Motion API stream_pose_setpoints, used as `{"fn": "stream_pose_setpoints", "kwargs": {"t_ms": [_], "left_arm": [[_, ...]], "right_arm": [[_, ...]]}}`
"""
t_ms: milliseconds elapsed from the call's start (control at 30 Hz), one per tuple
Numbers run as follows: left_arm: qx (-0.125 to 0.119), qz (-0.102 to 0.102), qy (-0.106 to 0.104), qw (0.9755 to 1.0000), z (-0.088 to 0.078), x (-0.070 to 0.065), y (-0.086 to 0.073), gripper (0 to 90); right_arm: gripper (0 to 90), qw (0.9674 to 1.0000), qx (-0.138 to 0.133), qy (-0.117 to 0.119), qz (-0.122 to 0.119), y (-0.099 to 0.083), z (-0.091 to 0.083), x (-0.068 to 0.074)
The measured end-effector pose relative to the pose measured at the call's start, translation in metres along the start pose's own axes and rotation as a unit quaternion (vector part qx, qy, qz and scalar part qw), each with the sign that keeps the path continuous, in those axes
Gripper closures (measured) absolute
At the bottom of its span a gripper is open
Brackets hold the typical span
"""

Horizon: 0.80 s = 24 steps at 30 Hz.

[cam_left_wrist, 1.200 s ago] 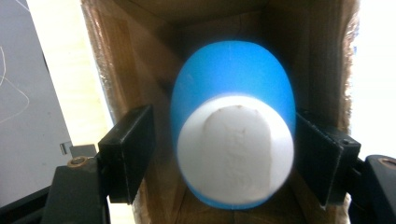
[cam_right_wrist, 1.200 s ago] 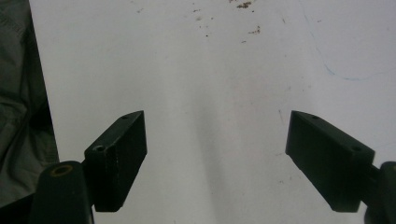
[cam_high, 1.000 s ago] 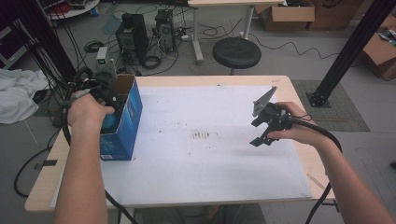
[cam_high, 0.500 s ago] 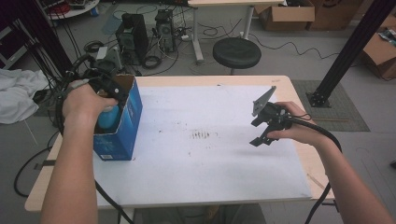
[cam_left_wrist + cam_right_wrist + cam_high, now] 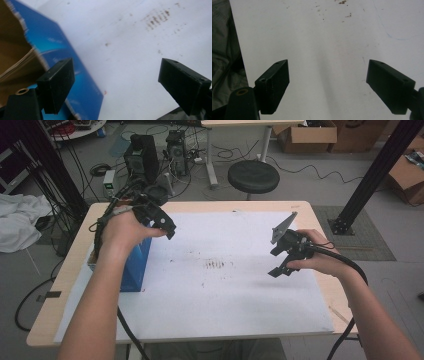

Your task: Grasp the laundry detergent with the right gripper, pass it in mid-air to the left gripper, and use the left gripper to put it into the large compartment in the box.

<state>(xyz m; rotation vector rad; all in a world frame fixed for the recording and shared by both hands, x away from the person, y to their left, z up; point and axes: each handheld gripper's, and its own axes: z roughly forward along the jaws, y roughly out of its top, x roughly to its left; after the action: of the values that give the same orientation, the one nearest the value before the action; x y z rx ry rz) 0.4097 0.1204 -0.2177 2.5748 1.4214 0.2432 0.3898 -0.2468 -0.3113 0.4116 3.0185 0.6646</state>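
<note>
My left gripper [image 5: 169,227] upper left of high view, just above blue box [image 5: 135,265], jaws just opened wide, nothing between. Box at left table edge. My right gripper [image 5: 278,262] centre right, jaws wide, empty.

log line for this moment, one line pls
left gripper: open, empty, jaws just opening, above blue box | right gripper: open, empty, over white sheet | box: upright, top open, at sheet's left edge
</note>
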Motion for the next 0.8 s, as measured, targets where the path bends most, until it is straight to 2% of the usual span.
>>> {"fn": "stream_pose_setpoints", "kwargs": {"t_ms": [33,200,400,567,733,800], "left_arm": [[0.0,0.0,0.0,1.0,0.0,0.0,0.0,14.3],[-0.006,0.031,-0.021,0.9993,0.014,-0.018,0.011,11.5],[-0.005,0.066,-0.038,0.9971,0.036,-0.039,0.024,9.8],[0.011,0.08,-0.042,0.9959,0.057,-0.051,0.031,7.4],[0.011,0.088,-0.052,0.9947,0.068,-0.058,0.036,6.9],[0.016,0.093,-0.049,0.9944,0.072,-0.061,0.037,5.6]], "right_arm": [[18.5,1.0,0.0,0.0,-0.001,0.001,-0.001,0.001],[18.5,1.0,-0.002,0.0,-0.006,0.004,-0.004,0.002],[18.3,1.0,-0.001,0.001,-0.007,0.004,-0.005,0.002],[18.1,1.0,0.003,0.002,-0.008,0.003,-0.003,0.001],[17.9,1.0,0.005,0.003,-0.008,0.002,-0.003,0.002],[17.8,0.9999,0.006,0.004,-0.009,0.001,-0.002,0.002]]}}
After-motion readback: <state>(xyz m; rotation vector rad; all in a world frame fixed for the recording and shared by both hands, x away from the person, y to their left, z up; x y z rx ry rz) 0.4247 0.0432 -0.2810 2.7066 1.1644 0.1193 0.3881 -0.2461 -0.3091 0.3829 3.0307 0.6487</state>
